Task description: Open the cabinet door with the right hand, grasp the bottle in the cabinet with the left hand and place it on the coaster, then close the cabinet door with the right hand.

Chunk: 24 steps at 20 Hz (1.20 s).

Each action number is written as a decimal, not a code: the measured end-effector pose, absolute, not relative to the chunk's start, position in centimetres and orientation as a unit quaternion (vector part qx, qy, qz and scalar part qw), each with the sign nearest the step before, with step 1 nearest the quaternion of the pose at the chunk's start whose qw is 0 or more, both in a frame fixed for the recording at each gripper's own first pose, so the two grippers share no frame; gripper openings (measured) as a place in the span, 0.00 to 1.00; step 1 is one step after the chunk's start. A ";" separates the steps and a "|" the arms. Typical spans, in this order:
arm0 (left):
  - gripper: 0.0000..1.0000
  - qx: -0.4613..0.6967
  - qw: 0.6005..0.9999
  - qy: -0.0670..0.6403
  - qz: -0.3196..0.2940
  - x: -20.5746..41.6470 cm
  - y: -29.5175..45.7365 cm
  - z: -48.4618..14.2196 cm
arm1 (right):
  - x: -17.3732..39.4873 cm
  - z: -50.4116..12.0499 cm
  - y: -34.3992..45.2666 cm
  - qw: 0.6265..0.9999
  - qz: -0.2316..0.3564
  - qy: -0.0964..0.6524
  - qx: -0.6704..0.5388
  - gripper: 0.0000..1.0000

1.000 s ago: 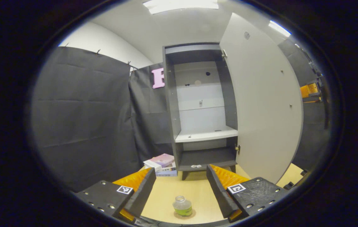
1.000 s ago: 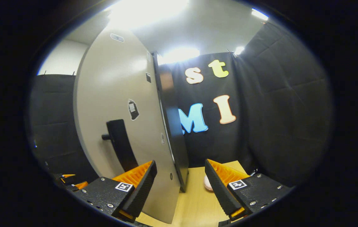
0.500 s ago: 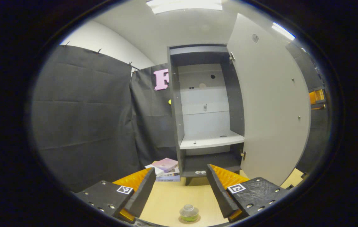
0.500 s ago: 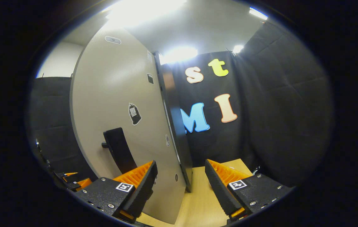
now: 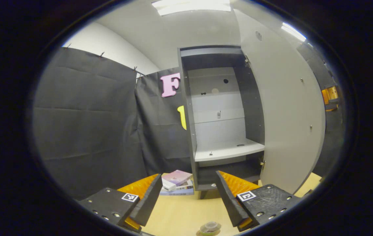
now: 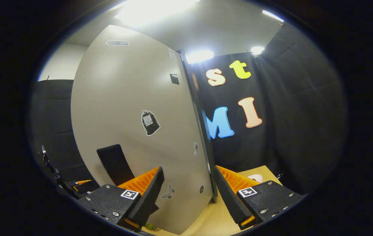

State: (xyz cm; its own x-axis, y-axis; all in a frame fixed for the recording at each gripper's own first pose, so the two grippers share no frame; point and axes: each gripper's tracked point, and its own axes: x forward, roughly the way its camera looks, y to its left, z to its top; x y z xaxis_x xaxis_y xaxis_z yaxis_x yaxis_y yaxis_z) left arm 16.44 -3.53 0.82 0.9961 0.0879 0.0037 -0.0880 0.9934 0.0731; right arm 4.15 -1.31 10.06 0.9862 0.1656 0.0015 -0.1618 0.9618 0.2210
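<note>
Already the bottle (image 5: 210,227) sits on the round coaster (image 5: 202,233) at the near edge of the wooden table (image 5: 179,213), seen from above in the left gripper view, low between the fingers of the left gripper (image 5: 188,196). Those fingers stand wide apart and hold nothing; the bottle lies below them, clear of both.

Farther off in that view, the tall grey cabinet (image 5: 186,131) stands at the far side of the table with its front uncovered. A white shelf (image 5: 229,150) crosses its lower part, with a darker compartment beneath. A small stack of books (image 5: 177,182) lies on the table just left of the cabinet's foot. The cabinet door (image 5: 288,114) swings out to the right, its pale inner face turned toward the camera. Beyond the door's right edge an orange and black part of the other gripper shows.

In the right gripper view, the door's outer face (image 6: 134,124) spreads across the left and middle, bearing a few small stickers and a black handle (image 6: 114,162) low down. The right gripper (image 6: 188,193) has its fingers spread open, the door's free edge lying between them; whether either finger touches the door cannot be told. The left finger (image 6: 147,188) is just right of the handle.
</note>
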 end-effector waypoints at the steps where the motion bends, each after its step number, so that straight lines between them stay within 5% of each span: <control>1: 0.92 0.039 0.998 -0.003 0.045 16.5 -3.2 1.0 | 4.5 10.2 -0.8 0.990 0.082 0.008 0.111 0.94; 9: 0.96 0.025 0.999 0.001 0.022 17.2 -2.8 0.4 | 6.6 10.3 4.4 0.991 0.080 -0.002 0.109 0.94; 12: 0.89 0.043 0.999 0.007 0.010 17.0 -2.7 0.0 | 7.7 10.5 6.3 0.990 0.082 -0.004 0.115 0.94; 13: 0.96 0.044 0.999 0.009 0.006 17.1 -2.8 -0.1 | 8.0 10.6 6.6 0.990 0.082 -0.005 0.118 0.94; 24: 0.96 0.040 0.999 0.014 0.018 17.1 -2.8 0.2 | 13.0 9.7 10.2 0.985 0.130 0.021 0.109 0.94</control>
